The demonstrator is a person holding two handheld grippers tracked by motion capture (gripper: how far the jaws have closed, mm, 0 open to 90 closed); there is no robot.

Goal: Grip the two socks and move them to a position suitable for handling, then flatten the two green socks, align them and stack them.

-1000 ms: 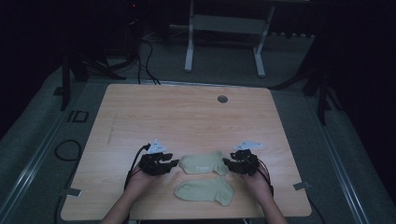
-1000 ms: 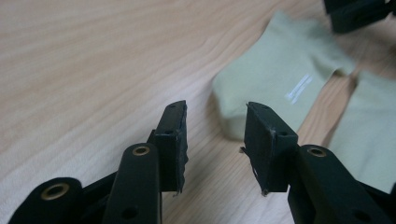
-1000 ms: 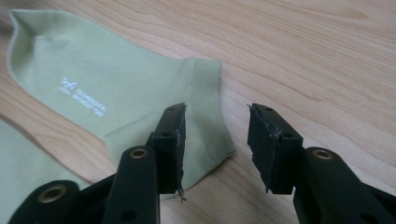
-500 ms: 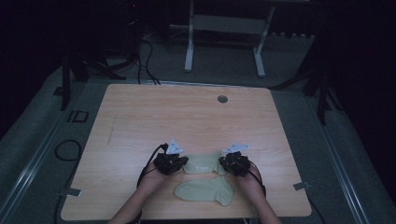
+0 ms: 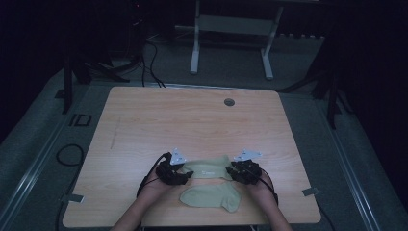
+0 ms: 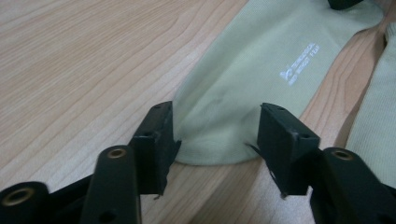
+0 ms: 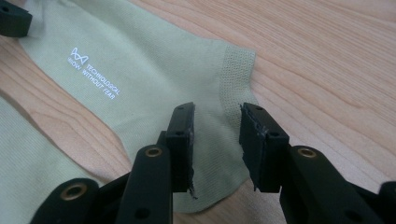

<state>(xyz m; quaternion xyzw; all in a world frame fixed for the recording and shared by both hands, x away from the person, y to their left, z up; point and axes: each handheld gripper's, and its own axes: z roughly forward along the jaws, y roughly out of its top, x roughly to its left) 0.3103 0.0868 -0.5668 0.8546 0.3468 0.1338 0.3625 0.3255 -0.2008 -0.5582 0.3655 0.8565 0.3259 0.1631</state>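
You've got two pale green socks near the front edge of the wooden table (image 5: 192, 120), both lying flat. The farther sock (image 5: 208, 167) runs left to right between your two grippers. It's a smooth, fine knit with small white lettering printed mid-body, readable in both gripper views. At one end, in the right gripper view, there's a coarser, mesh-looking knit band; at the other, in the left gripper view, the end is rounded and plain.

The nearer sock (image 5: 211, 197) sits just toward you from the first one, closer to the front edge, with its bent shape visible from the high view. The two lie side by side with a thin strip of wood grain between them.

Your left gripper (image 6: 215, 133) has its jaws spread apart, straddling the rounded end of the farther sock. The fabric sits in the gap, but the jaws aren't pinching it. Your right gripper (image 7: 216, 140) is also parted, a bit narrower, with the banded end between its jaws, not clamped either.

The table is a light woodgrain laminate with rounded corners and a small round grommet hole (image 5: 229, 102) near its back edge. Your hands come in from the front edge.
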